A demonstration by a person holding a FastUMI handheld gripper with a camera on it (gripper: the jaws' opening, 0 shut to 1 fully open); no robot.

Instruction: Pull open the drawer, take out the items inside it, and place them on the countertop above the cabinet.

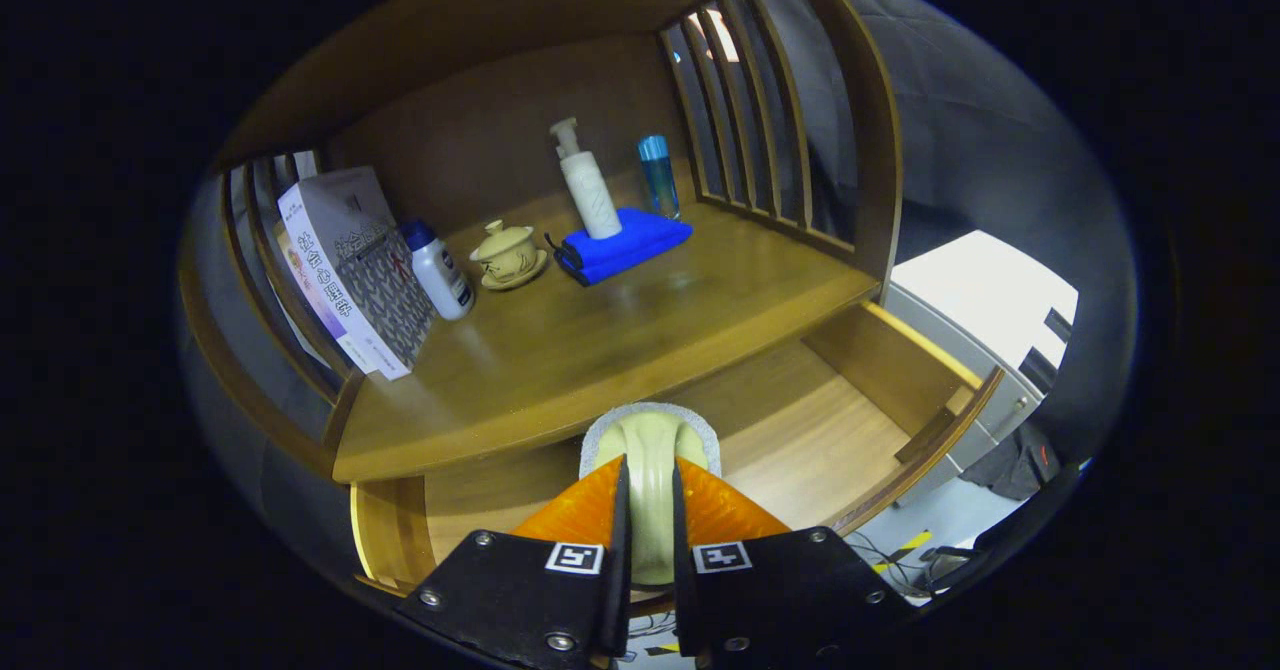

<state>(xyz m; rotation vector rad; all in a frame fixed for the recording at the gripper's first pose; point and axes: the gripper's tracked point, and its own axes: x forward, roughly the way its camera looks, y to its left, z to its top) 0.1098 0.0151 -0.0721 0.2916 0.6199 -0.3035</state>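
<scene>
our gripper [650, 510] holds a pale brush [650, 450] pinched between both fingers, above the open drawer [800, 430], near the tabletop [600, 340] edge. if lifted carelessly, the brush could clip that edge and slip loose.
</scene>
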